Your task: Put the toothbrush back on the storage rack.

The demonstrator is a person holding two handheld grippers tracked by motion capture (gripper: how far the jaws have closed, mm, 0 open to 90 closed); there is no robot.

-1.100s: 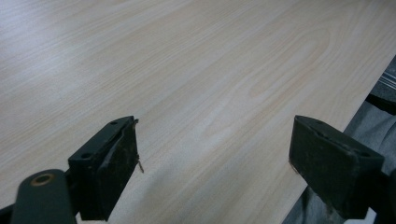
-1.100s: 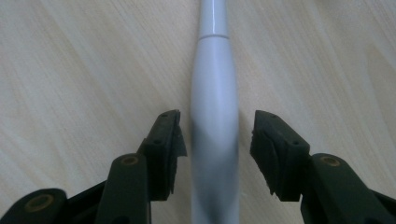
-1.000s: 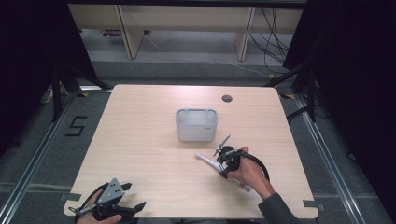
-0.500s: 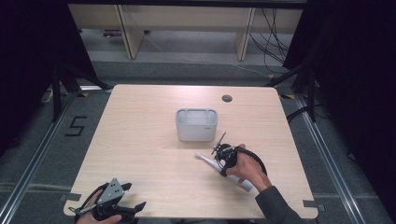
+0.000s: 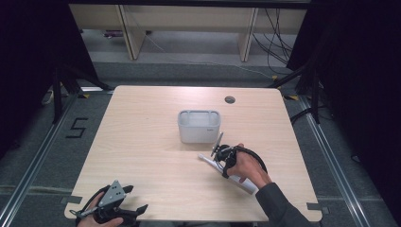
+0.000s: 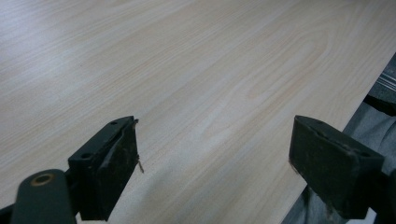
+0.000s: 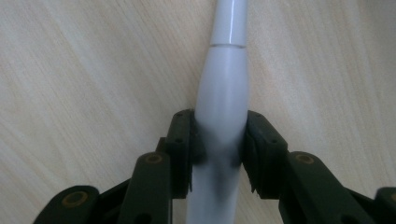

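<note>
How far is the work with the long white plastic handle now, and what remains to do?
Done: the right claw has reached the long white plastic handle, and its jaws, just closing, now press on both sides. In hand: the grasp; the handle lies on the light wooden table, not lifted. Left, probably: carrying it to the grey rectangular plastic bin, which looks empty. The left claw rests open at the near table edge.

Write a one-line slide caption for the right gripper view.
Right gripper closing its black jaws around a white electric toothbrush lying on the light wooden table.
</note>
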